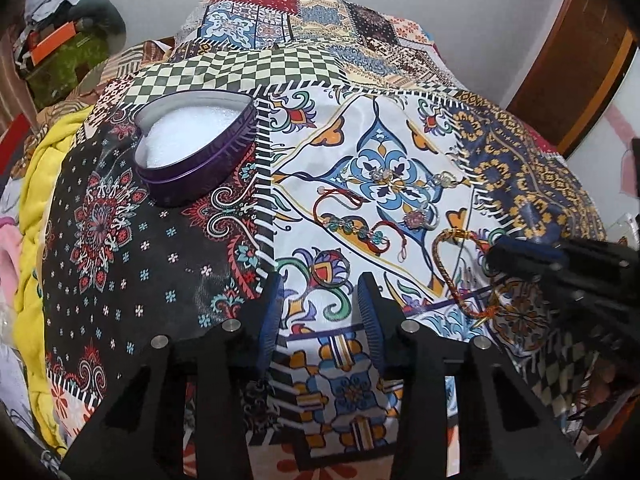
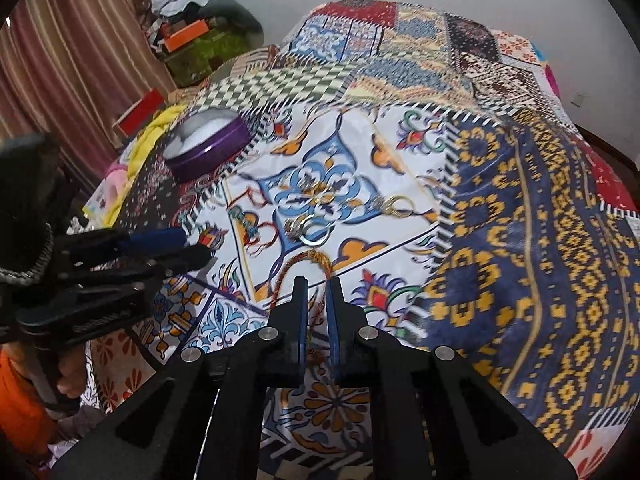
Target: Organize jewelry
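My left wrist camera looks forward and down over my left gripper (image 1: 318, 280), close above the patchwork-printed bedspread (image 1: 168, 264). My right one sits lower, further right. Both share the purple heart-shaped tin (image 1: 192, 148) (far left in each) and the white floral panel.

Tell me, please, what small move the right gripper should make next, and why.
Probably lift the braided bracelet a little and carry it toward the purple heart-shaped tin. The right gripper looks nearly shut around its cord, though the grip is hard to confirm, and the tin stands open with only white padding inside. The left gripper is open, holding nothing.
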Motion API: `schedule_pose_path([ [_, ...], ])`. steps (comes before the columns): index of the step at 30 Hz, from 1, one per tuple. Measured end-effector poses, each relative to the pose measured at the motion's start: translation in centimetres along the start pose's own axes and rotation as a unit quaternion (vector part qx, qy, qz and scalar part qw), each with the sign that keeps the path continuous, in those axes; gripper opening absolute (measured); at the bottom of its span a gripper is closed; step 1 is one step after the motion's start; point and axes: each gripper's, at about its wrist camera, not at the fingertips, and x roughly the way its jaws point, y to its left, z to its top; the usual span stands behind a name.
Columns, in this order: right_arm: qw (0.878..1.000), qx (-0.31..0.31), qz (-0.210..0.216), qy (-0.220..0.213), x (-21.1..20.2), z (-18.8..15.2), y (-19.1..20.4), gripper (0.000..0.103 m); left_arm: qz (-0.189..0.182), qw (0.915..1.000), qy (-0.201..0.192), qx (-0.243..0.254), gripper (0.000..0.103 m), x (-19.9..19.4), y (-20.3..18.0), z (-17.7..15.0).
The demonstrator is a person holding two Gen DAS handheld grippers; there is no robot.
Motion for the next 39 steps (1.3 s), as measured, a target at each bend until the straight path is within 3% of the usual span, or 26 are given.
schedule_pose_path([
  [6, 1.000, 0.000, 0.000, -0.003, -0.5, 0.3, -0.6, 0.008, 0.018, 0.9996, -0.005, 0.020, 0.037, 0.9, -0.7, 0.5],
  [10, 1.000, -0.008, -0.009, 0.010, -0.1, 0.4, -0.5, 0.008, 0.028, 0.9991, -0.011, 0.031, 0.021, 1.2, -0.9, 0.6],
  [22, 0.997, -0.035, -0.017, 0.068, 3.8, 1.8, -0.2, 0.010, 0.002, 0.9997, -0.020, 0.016, 0.021, 1.2, -0.1, 0.6],
  [30, 0.997, -0.050, -0.020, 0.049, 3.7, 1.6, 0.4, 0.008, 0.000, 0.9997, -0.023, 0.007, 0.021, 0.9, 0.1, 0.7],
  [39, 0.999, -0.053, -0.009, 0.008, 0.5, 2.5, 1.7, 0.006, 0.011, 0.9988, -0.048, 0.000, 0.021, -1.9, 0.7, 1.0],
])
